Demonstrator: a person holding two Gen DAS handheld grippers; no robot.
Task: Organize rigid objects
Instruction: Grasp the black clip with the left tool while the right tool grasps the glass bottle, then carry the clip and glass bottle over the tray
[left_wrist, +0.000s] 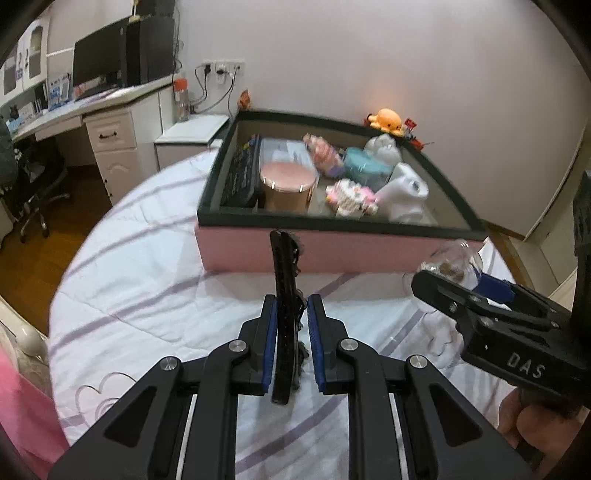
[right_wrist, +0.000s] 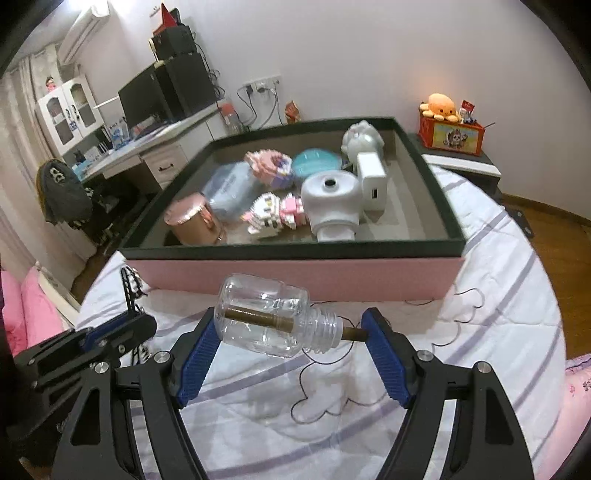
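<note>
A pink box with a dark green rim (left_wrist: 332, 254) (right_wrist: 295, 253) stands on the bed and holds several toys and containers. My left gripper (left_wrist: 291, 314) is shut on a thin black object (left_wrist: 282, 295) held upright on edge in front of the box. My right gripper (right_wrist: 291, 336) is shut on a clear plastic jar (right_wrist: 269, 317), held sideways end to end, with a brown stick inside it. The jar also shows in the left wrist view (left_wrist: 454, 262), and the left gripper shows in the right wrist view (right_wrist: 110, 332).
In the box lie a rose-gold tin (right_wrist: 194, 221), a white round device (right_wrist: 332, 203), block figures (right_wrist: 273, 212), a teal case (right_wrist: 314, 162) and a black keyboard (left_wrist: 240, 177). The striped bedspread (left_wrist: 147, 277) surrounds the box. A desk (left_wrist: 92, 107) stands far left.
</note>
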